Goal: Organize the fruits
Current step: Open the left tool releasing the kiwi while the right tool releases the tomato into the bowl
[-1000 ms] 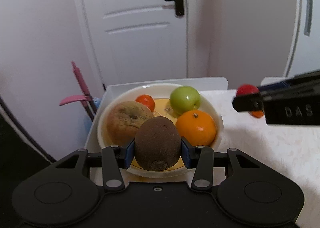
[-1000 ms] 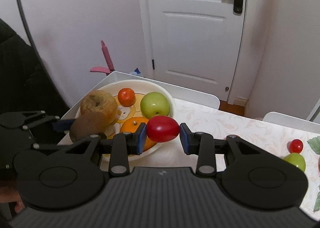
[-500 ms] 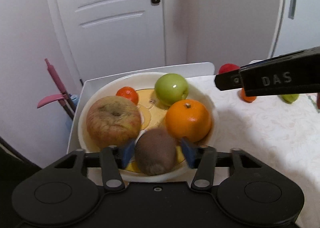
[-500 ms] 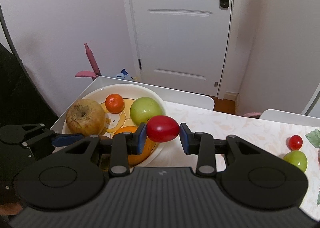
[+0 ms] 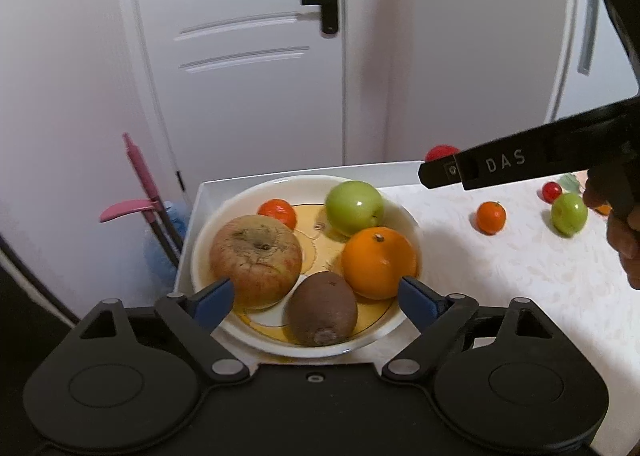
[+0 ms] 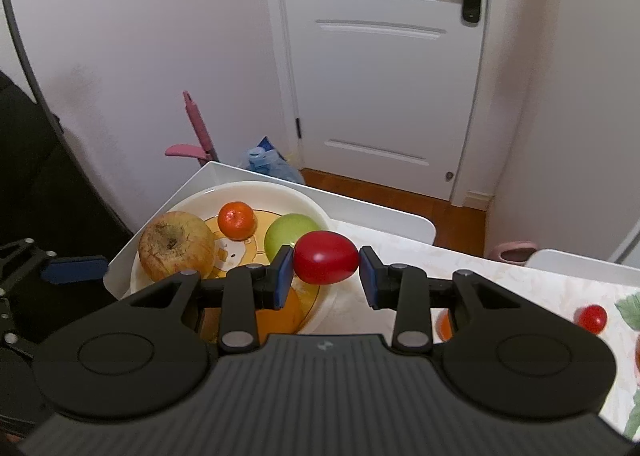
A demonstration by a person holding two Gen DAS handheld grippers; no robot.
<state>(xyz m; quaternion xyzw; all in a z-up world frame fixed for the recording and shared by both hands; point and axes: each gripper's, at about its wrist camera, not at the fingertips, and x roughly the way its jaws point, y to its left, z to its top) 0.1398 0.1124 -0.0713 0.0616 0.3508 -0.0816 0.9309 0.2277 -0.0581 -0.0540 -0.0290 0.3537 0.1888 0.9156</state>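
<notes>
Released kiwi (image 5: 322,308) into plate (image 5: 404,212) since 1 s ago, L gripper (image 5: 314,298) spread wide & backed off; R gripper (image 6: 326,276) pinched on red tomato (image 6: 326,263), long axis crosswise, hung nr plate's right rim, plate lay ahead-left.

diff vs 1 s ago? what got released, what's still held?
The left gripper let go of the kiwi: its fingers have spread wide and the kiwi now lies in the bowl, between the russet apple and the orange. Unchanged: the right gripper still holds the red tomato near the bowl; other fruit in place.
</notes>
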